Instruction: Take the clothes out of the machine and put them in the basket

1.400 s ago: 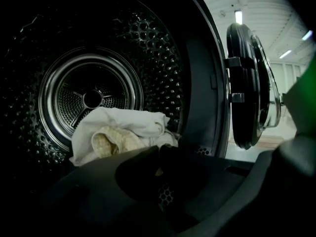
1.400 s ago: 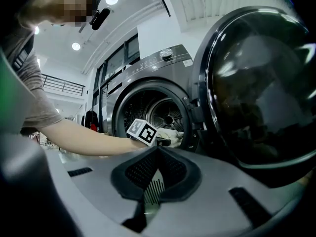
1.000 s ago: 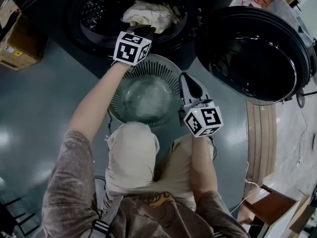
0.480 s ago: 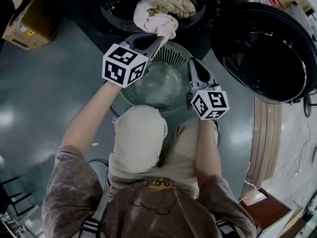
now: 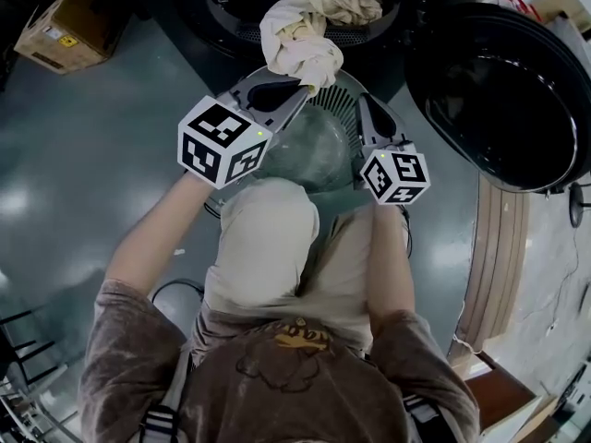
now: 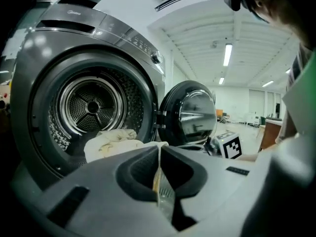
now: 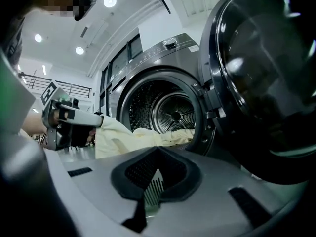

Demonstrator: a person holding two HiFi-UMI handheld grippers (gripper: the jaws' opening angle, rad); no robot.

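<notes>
Now grips one end of a cream, bunched-up cloth (image 5: 297,42) with the left claw (image 5: 302,85), clamped shut on it. Leaves the other end lying in the round mouth of the dark grey washing machine (image 5: 231,17). Holds the gripped end just over the far rim of a round grey plastic basket (image 5: 332,101) with slits, down on the floor (image 5: 92,173). Holds the right claw (image 5: 363,107) over the basket's right side, tips together, nothing between them. Shows the big round dark machine door (image 5: 503,90) swung open at the right.

cardboard box (image 5: 63,28) on glossy grey floor (image 5: 83,183); ceiling tube light (image 6: 227,55) lit.
</notes>
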